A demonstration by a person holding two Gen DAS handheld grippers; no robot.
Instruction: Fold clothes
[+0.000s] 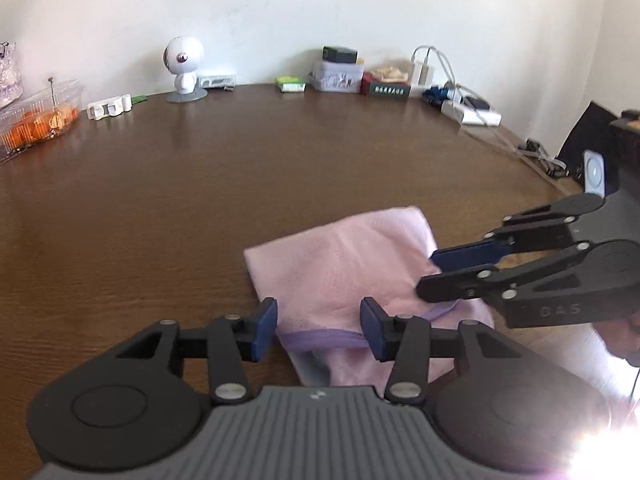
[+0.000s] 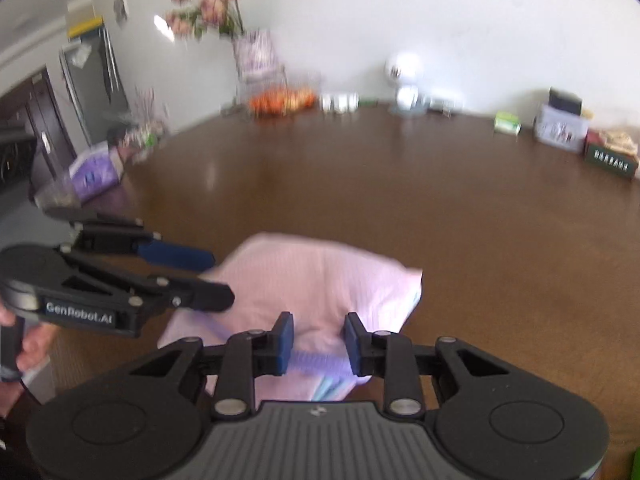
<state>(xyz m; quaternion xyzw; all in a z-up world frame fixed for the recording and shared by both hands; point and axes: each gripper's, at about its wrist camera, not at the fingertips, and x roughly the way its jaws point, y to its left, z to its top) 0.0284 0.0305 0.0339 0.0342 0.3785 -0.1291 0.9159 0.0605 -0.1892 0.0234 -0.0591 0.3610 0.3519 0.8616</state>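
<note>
Pale pink garment (image 1: 344, 264), folded into a compact, puffy bundle; lilac trim band (image 1: 324, 338) across the six o'clock edge, light blue fabric peeking beneath it. Lies flat on the brown tabletop (image 1: 200, 184), toward six o'clock, far corner pointing to one o'clock.

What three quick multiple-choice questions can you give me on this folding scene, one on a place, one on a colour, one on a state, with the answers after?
1. Where does the white figurine stand?
A. at the table's far edge by the wall
B. on the garment
C. on the floor

2. What colour is the folded garment?
A. green
B. pale pink
C. black

3. How do the left gripper jaws stand?
A. clamped on the cloth
B. apart, the purple hem between the pads
C. out of sight

Answers: 1 A, it stands near the wall on the brown table. 2 B, pink fabric. 3 B, gaps show beside both pads.
</note>
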